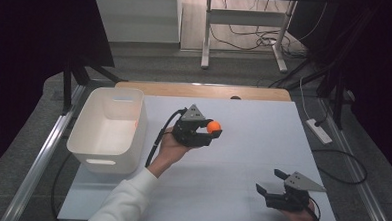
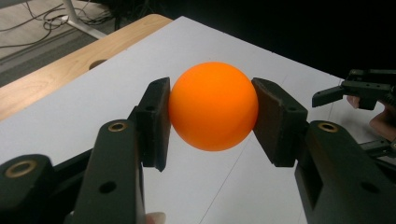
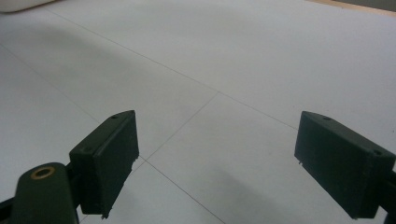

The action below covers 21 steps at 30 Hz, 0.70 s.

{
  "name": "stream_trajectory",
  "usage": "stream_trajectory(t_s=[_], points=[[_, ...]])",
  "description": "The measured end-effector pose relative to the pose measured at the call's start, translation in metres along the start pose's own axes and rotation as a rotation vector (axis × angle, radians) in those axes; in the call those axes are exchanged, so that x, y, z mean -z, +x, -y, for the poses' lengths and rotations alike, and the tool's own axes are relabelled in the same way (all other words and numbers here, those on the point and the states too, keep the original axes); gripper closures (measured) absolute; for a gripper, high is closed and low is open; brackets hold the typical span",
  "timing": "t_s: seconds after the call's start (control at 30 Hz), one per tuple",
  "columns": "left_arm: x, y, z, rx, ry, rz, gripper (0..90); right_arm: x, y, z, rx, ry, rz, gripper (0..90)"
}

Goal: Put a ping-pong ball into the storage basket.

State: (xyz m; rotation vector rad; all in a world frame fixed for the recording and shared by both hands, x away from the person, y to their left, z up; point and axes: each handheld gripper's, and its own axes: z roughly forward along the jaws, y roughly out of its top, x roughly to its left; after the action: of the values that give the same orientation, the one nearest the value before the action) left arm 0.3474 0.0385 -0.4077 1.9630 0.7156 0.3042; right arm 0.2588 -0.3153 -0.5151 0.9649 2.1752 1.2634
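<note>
1. White bin is sitting at the left edge of the white surface, open top up.
2. Left claw is clamping the orange ball just right of the bin, above the surface, so the drop lies leftward.
3. Right claw is resting far right of the bin, jaws apart, holding nothing.
</note>
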Motion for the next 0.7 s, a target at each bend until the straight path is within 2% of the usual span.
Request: stream_trajectory(t_s=[0.2, 0.53, 0.7], points=[[0.006, 0.001, 0.003, -0.004, 0.0, -0.018, 50.2, -0.001, 0.0, 0.0, 0.004, 0.002, 0.0, 13.6], [0.023, 0.008, 0.002, 0.004, -0.034, -0.045, 50.2, -0.001, 0.0, 0.0, 0.006, 0.005, 0.002, 13.6], [0.028, 0.009, -0.001, -0.004, -0.04, -0.061, 50.2, -0.001, 0.0, 0.0, 0.006, 0.007, 0.004, 13.6]])
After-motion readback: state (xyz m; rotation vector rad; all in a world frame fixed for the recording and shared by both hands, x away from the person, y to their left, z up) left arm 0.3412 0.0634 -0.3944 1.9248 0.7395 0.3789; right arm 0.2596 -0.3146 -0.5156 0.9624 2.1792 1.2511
